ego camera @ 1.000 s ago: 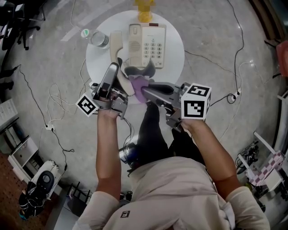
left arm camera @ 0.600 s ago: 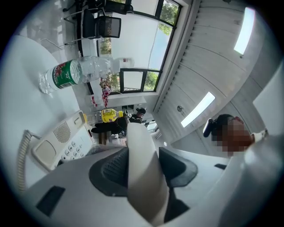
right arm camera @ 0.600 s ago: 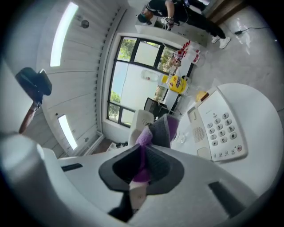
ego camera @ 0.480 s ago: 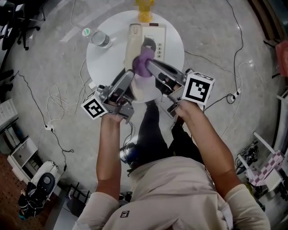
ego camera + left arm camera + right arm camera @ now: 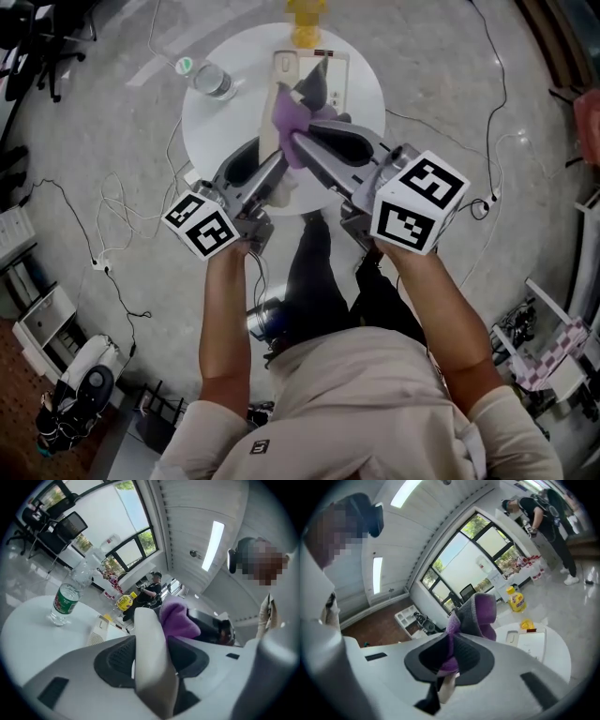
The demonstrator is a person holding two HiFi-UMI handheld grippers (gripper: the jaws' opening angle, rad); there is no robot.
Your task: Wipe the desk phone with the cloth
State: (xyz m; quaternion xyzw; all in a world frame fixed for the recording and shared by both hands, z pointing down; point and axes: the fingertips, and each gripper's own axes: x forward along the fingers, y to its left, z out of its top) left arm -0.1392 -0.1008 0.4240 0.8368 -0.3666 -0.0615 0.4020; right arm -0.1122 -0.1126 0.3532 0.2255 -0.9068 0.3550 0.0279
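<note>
Phone base (image 5: 333, 80) is seen flat on the round white table (image 5: 211, 122), at its far side, cradle empty. Handset (image 5: 147, 620) is held off the base, above the table, clamped across its width by the left gripper (image 5: 152, 644); jaws set wide, pads on both sides of it. Purple cloth (image 5: 478, 613) is pinched in the right gripper (image 5: 452, 656), jaws narrow, with a bunched fold sticking out past the tips. Cloth is seen against the handset's far end in the left gripper view; contact looks likely, not certain. Both grippers are angled in toward each other over the table's near half. Water bottle (image 5: 208, 82) stands upright at the table's left edge, well apart from the base.
</note>
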